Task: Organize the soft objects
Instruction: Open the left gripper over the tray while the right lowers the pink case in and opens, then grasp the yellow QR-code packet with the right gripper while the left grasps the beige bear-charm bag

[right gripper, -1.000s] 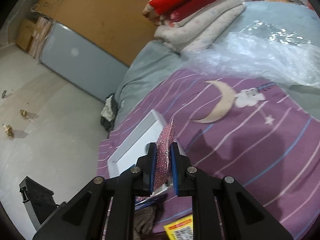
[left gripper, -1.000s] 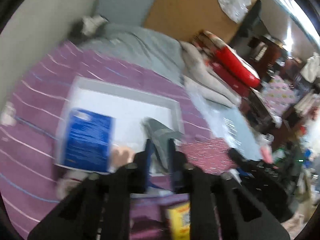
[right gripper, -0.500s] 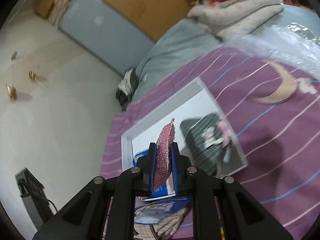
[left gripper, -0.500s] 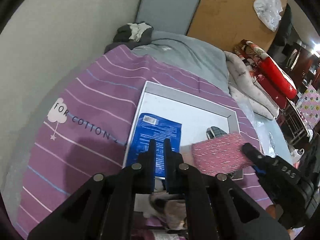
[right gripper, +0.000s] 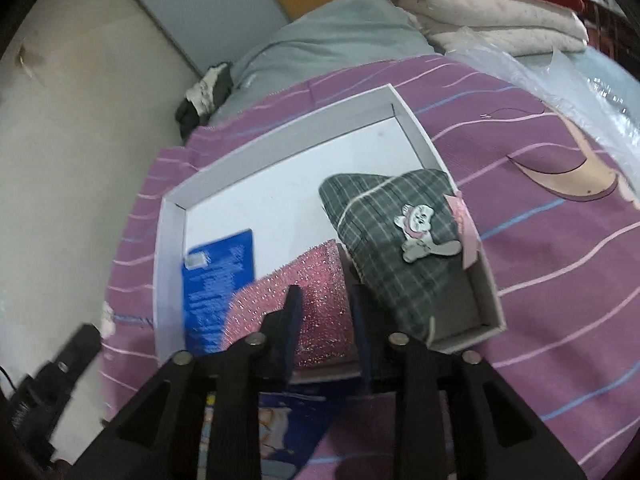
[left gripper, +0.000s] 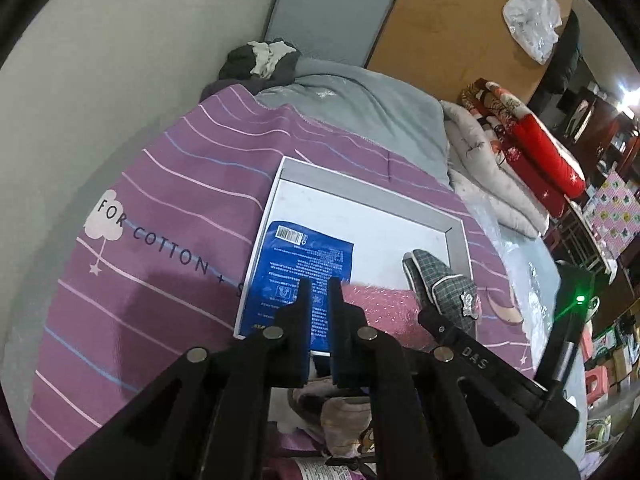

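Right gripper (right gripper: 324,300) jaws just opened, pink glitter cloth (right gripper: 300,280) lying loose between them in white tray (right gripper: 280,136). Left gripper (left gripper: 319,292) nearly closed, empty, over blue packet (left gripper: 304,264).

A home bedroom, apparently: a bed under a purple striped sheet (left gripper: 160,208), folded quilts (left gripper: 520,148) stacked alongside.

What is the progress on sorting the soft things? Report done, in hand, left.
Done: blue packet and plaid pouch lie in the white box. In hand: the right tool has just been opening over the pink glittery sponge, which lies flat between its fingers. Left: plush pieces under the shut, empty left tool.
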{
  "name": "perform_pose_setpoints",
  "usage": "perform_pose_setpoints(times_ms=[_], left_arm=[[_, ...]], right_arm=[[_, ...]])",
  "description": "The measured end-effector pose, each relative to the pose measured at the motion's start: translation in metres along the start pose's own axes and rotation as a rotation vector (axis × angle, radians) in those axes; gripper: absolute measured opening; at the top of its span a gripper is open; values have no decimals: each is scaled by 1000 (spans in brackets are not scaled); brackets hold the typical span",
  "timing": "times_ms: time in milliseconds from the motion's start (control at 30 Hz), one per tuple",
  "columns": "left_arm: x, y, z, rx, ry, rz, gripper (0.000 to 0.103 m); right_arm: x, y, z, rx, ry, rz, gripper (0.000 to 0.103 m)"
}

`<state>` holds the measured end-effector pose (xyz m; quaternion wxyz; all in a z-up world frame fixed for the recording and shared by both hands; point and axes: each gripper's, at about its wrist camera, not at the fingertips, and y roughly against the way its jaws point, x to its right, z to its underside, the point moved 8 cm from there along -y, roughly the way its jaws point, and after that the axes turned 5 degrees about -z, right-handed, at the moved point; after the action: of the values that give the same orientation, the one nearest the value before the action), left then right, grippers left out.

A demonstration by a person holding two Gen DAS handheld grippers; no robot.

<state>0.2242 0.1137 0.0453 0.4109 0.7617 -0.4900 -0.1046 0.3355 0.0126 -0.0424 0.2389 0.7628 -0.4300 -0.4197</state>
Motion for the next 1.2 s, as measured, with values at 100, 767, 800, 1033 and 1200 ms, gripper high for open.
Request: perform_pose_setpoints(times_ms=[100, 767, 800, 1033, 1200], left_arm=[[2, -5, 3, -27, -10, -9, 8], [28, -4, 19, -159, -41, 34, 10], [29, -3, 21, -175, -41, 43, 10], [43, 15, 21, -118, -135, 50, 34], [51, 9, 29, -216, -132, 129, 49]], right_arm=[[-2, 8, 2, 13, 6, -15, 44], [18, 86, 1, 9, -9, -52, 60], [19, 89, 1, 8, -3, -46, 65], [26, 107, 1, 14, 3, -17, 74], [19, 111, 4, 0, 49, -12, 76]])
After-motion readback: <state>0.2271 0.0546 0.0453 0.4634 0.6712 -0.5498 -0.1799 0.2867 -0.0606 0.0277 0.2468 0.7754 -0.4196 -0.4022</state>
